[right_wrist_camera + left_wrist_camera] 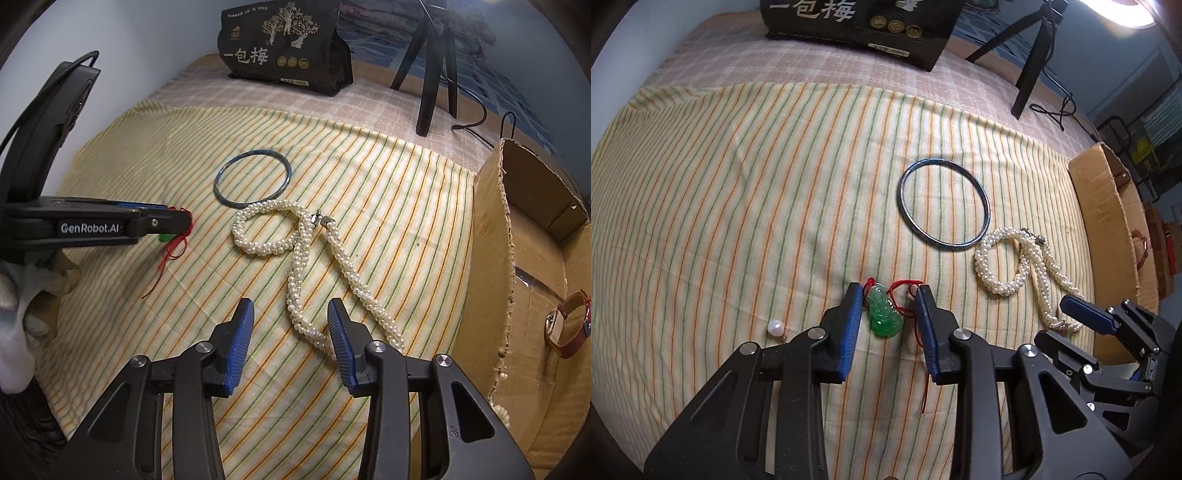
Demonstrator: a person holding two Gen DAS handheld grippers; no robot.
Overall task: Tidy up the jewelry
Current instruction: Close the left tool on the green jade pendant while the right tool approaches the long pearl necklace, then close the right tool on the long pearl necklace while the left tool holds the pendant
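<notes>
In the left wrist view the left gripper (886, 291) is straddling, unclenched, the green jade pendant (883, 314) lying lengthwise between its fingers, while in the right wrist view the right gripper (291, 308) is hovering spread over the pearl necklace (295, 254).
</notes>
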